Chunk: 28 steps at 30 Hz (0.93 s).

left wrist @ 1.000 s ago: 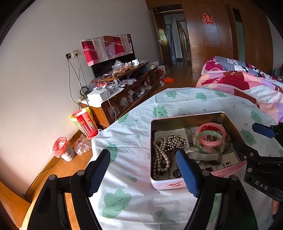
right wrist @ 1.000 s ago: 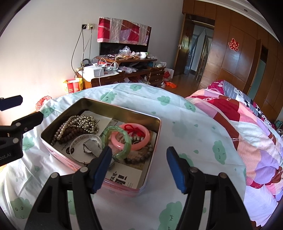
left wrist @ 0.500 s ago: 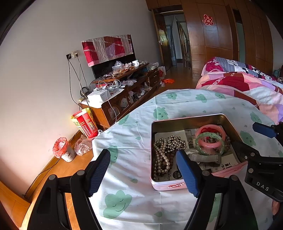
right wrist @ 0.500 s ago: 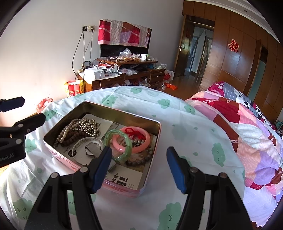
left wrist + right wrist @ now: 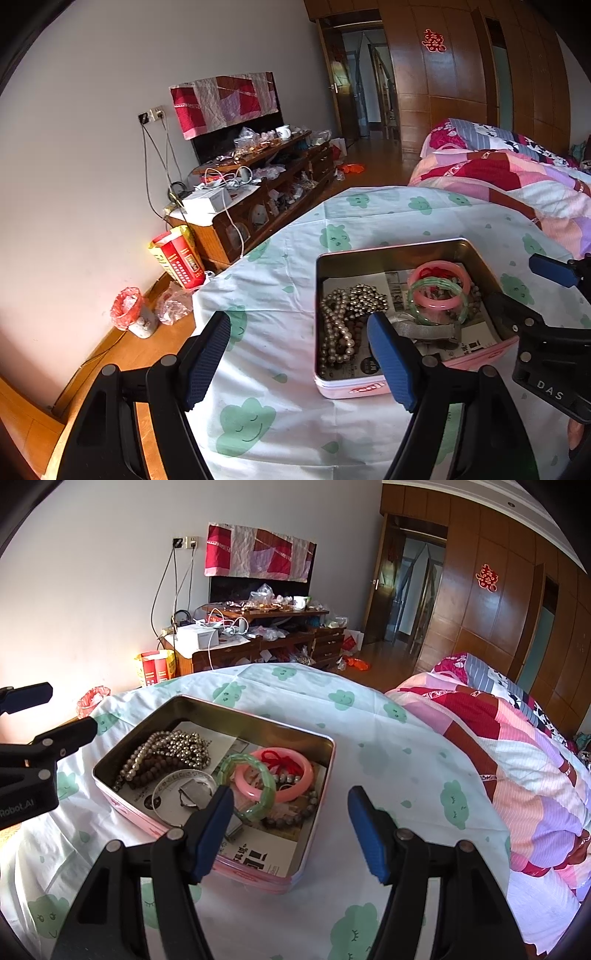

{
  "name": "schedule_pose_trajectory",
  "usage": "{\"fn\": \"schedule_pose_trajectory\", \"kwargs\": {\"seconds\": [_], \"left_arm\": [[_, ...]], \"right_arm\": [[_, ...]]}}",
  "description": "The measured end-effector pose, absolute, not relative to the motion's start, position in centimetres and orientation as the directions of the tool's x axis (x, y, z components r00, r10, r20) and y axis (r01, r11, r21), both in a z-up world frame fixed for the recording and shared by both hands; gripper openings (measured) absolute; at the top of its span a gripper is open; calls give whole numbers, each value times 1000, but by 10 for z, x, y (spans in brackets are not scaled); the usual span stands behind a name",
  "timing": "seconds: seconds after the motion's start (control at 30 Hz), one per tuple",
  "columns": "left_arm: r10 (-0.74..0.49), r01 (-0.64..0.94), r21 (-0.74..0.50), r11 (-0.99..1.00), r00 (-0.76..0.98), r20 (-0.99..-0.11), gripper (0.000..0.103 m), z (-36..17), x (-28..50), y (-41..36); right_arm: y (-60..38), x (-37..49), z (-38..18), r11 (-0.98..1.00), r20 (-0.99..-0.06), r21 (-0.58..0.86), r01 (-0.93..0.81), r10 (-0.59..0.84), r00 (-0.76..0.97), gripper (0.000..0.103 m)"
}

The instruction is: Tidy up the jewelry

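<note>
- While both claws hang open and hold nothing, the left claw sits at the near left edge of the cloth-covered bench. The right claw is poised over the near rim of the tin.
- Change over the last second: both views have drawn back and lifted slightly. Nothing in the tin has shifted.
- Judgement: no piece is being gripped or carried. This fits either a sorted tin being left or a pick being lined up.
- Task items all lie inside the open tin, on printed paper.
- Bead strands are heaped at its left end.
- A silver band lies near the middle front.
- A green bangle leans across a pink bangle at the right, with a dark bead bracelet beside them.
- Hidden: the right claw's left finger covers part of the silver band and whatever lies under it. How many strands make up the bead heap cannot be told.
- No lid is in view.
- Beyond: a quilted bed on the right and a cluttered cabinet by the wall. Its contents are too small to identify.
</note>
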<state>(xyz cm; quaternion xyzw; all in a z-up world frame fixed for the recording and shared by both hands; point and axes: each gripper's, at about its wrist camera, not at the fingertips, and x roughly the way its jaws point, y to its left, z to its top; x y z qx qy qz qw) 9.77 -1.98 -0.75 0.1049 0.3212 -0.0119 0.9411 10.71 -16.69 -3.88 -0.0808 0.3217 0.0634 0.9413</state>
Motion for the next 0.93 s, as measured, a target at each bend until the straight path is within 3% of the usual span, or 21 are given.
{"fn": "schedule_pose_trajectory", "kwargs": {"seconds": [0.93], "left_arm": [[56,84,217,972,820,-569,80,-8,91,-22]], "right_arm": [[-174,107,-44,983,-609,-97,-158,66,790,69]]}}
